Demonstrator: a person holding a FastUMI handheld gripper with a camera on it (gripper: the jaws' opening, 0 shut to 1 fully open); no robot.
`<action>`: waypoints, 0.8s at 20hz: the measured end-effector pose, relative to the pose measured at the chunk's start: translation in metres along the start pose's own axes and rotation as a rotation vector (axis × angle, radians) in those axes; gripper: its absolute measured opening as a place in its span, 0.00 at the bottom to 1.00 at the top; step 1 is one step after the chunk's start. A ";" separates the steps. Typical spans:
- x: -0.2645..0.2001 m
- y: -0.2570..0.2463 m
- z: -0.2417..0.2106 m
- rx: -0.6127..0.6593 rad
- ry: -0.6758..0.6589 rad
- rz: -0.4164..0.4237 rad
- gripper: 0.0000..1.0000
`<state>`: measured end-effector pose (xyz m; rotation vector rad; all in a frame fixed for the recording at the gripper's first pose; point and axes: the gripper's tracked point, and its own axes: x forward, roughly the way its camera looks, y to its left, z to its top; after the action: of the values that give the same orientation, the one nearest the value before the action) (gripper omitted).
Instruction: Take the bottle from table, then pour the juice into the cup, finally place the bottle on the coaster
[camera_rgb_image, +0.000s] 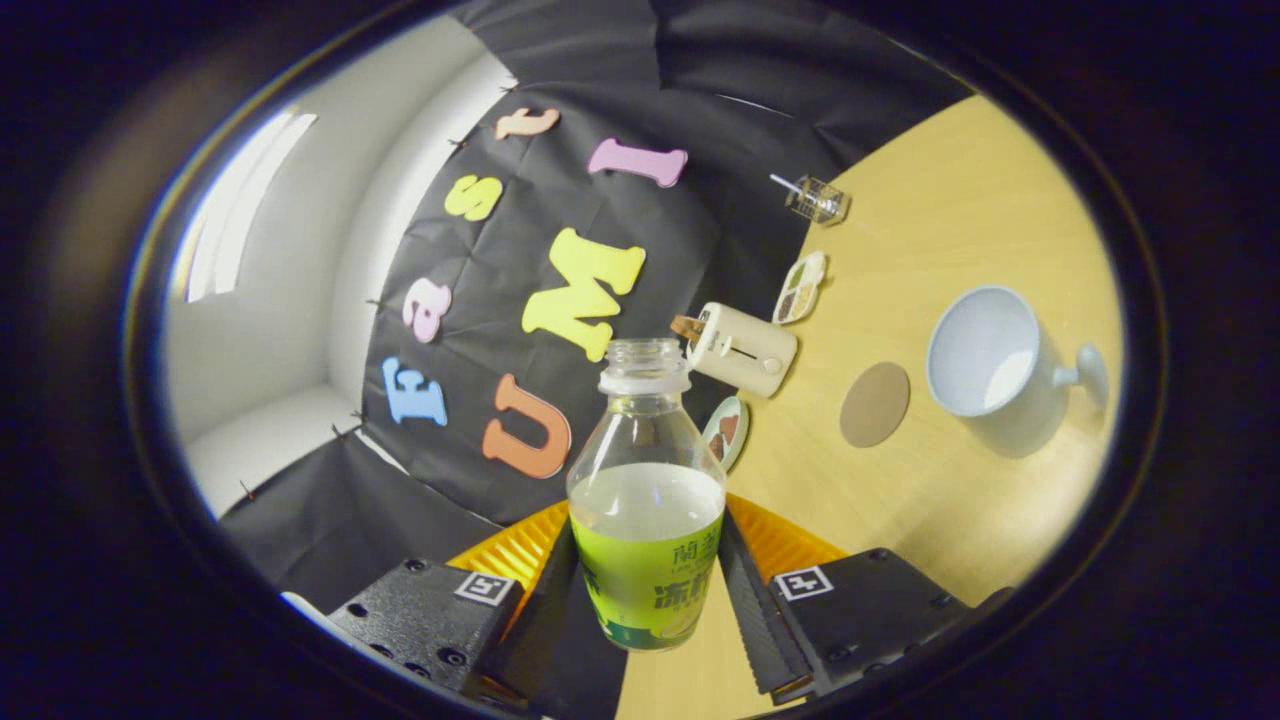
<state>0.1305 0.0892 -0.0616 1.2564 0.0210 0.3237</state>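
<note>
An uncapped clear bottle (646, 495) with a green label and pale juice up to about its shoulder stands between my fingers (752, 590). My gripper (647, 600) is shut on the bottle, both ribbed pads pressing its labelled lower part. The whole view is rolled, so the wooden table (960, 200) tilts up to the right. A white mug (990, 355), its inside white, sits on the table beyond and right of the bottle, handle pointing away from it. A round brown coaster (875, 403) lies flat between the bottle and the mug.
A cream toaster (740, 347) stands at the table's back edge just behind the bottle's neck. Two small plates with food (800, 287) (726, 430) and a clear glass container (818, 199) also line that edge, against the black cloth wall.
</note>
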 end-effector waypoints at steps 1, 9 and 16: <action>-0.002 0.002 0.003 0.055 -0.009 0.026 0.80; -0.012 0.001 0.023 0.325 -0.050 0.098 0.79; -0.007 0.019 0.036 0.493 -0.053 0.154 0.79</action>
<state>0.1265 0.0588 -0.0333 1.7601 -0.0445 0.4346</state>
